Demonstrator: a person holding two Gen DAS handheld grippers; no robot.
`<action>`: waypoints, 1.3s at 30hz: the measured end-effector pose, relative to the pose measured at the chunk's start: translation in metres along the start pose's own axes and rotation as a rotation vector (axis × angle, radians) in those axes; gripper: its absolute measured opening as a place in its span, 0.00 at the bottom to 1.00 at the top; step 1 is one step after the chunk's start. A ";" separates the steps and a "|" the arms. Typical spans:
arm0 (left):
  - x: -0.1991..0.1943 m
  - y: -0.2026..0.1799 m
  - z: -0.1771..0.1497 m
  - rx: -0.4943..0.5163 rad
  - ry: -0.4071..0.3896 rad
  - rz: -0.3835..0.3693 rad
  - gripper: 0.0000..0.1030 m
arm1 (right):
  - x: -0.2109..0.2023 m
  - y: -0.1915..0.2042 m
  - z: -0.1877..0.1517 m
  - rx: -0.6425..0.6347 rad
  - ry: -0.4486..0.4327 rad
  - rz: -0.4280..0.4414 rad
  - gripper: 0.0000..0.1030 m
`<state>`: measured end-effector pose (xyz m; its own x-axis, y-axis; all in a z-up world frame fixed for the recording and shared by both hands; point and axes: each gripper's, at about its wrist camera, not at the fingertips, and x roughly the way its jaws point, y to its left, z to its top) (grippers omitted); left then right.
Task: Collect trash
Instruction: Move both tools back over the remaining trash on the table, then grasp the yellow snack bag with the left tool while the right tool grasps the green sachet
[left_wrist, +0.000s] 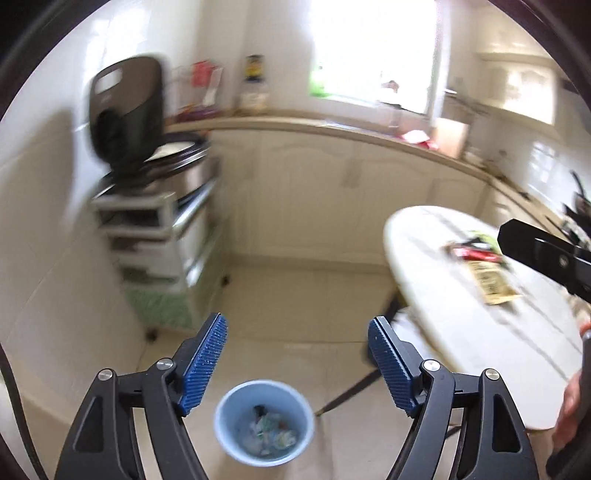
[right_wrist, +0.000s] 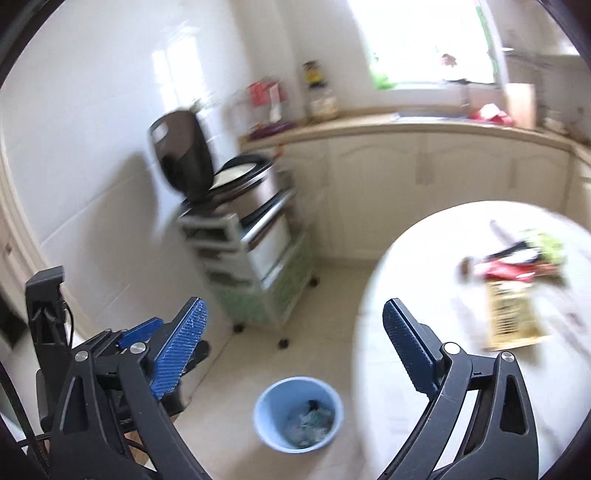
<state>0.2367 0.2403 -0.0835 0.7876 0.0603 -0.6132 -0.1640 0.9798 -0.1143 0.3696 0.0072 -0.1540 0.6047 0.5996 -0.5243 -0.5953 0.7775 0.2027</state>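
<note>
A light blue bin (left_wrist: 226, 417) (right_wrist: 271, 404) stands on the tiled floor with crumpled trash (left_wrist: 271, 432) inside it. My left gripper (left_wrist: 297, 320) hangs above it, open, with nothing between its blue pads. My right gripper (right_wrist: 294, 302) is also open and holds nothing, high over the floor between the bin and the table. On the round white table (left_wrist: 461, 332) (right_wrist: 424, 258) lie a red wrapper (left_wrist: 476, 253) (right_wrist: 506, 268), a yellow-brown packet (left_wrist: 493, 284) (right_wrist: 511, 315) and a green wrapper (right_wrist: 547, 243). The frames are motion-blurred.
A rice cooker (left_wrist: 129, 114) (right_wrist: 184, 155) with its lid up sits on a wheeled drawer cart (left_wrist: 159, 236) (right_wrist: 255, 258) by the left wall. Cream cabinets and a counter (left_wrist: 332, 129) run along the back. A dark table leg (left_wrist: 354, 387) slants near the bin. A hand (left_wrist: 570, 406) shows at the right edge.
</note>
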 end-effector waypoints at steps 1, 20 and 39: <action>0.002 -0.010 0.002 0.021 -0.003 -0.015 0.74 | -0.013 -0.018 0.003 0.009 -0.013 -0.051 0.94; 0.192 -0.252 0.075 0.214 0.225 -0.178 0.78 | -0.095 -0.267 -0.004 0.219 0.068 -0.413 0.95; 0.212 -0.262 0.053 0.272 0.232 -0.246 0.40 | -0.033 -0.310 0.013 0.208 0.145 -0.403 0.95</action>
<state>0.4779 0.0062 -0.1425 0.6238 -0.1956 -0.7567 0.1989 0.9760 -0.0883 0.5413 -0.2511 -0.1886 0.6765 0.2211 -0.7025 -0.2009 0.9731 0.1128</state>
